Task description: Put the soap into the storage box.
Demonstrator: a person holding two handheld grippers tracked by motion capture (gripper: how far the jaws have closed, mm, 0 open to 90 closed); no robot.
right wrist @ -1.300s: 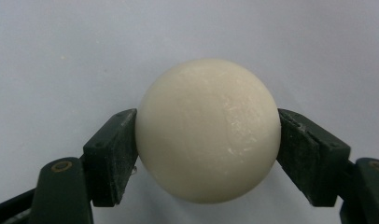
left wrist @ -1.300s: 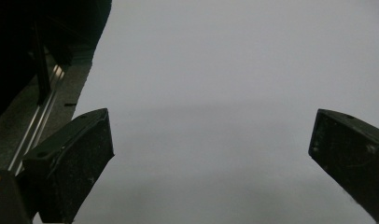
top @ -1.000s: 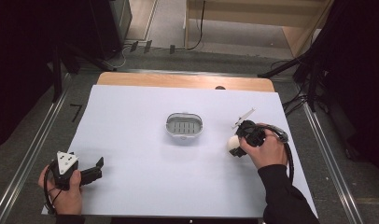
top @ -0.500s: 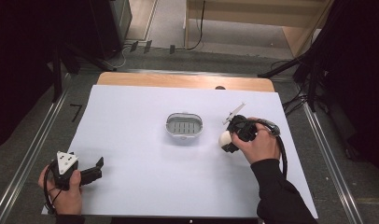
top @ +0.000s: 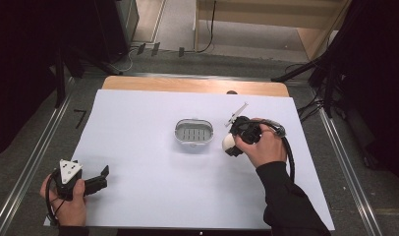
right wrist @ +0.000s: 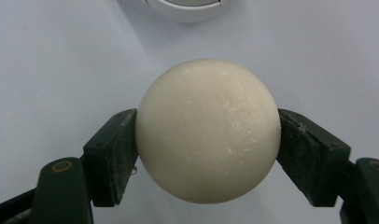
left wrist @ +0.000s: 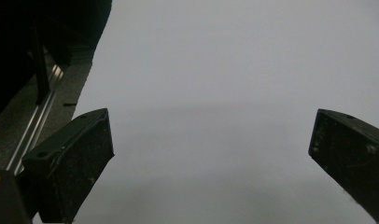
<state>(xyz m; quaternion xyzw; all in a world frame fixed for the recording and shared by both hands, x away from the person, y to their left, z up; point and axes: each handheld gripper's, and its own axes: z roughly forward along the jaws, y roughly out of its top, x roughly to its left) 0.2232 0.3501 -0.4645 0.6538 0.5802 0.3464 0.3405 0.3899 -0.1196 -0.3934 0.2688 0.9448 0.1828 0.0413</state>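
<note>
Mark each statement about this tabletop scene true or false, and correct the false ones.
1. The right gripper is shut on the cream ball. True.
2. The left gripper grips a second ball. False: its jaws stand wide apart over the white sheet with nothing between them.
3. The ball lies inside the oval dish. False: in the high view it is held beside the dish, on the right.
4. The dish sits near the middle of the white sheet. True.
5. The left gripper is next to the dish. False: it is near the sheet's front left corner, well away from the dish.
</note>
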